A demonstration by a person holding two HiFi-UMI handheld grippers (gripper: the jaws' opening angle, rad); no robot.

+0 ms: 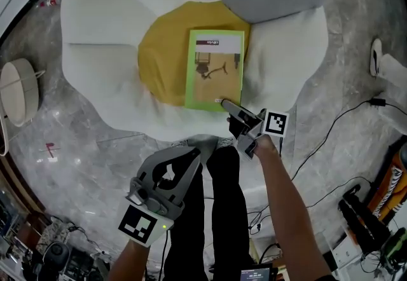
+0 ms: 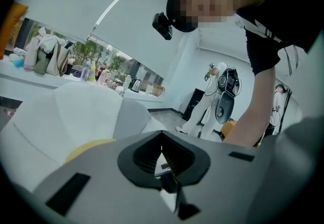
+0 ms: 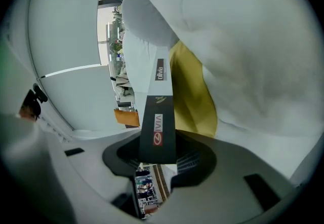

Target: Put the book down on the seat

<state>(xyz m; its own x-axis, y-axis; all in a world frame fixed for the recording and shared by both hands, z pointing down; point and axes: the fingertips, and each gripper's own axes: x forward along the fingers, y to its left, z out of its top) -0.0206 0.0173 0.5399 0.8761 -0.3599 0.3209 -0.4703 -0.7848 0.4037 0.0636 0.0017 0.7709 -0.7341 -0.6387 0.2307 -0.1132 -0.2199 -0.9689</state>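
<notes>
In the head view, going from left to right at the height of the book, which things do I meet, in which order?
round white object → left white cushion → yellow centre → green book → right white cushion → small white object on the floor

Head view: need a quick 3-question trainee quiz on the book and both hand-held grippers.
1. The part of the seat under the book is: A grey, B yellow, C white.
2. True or false: the left hand-held gripper holds the book.
3. Fill in: the right hand-held gripper is shut on the ____.
Key: 1 B; 2 false; 3 book.
</notes>
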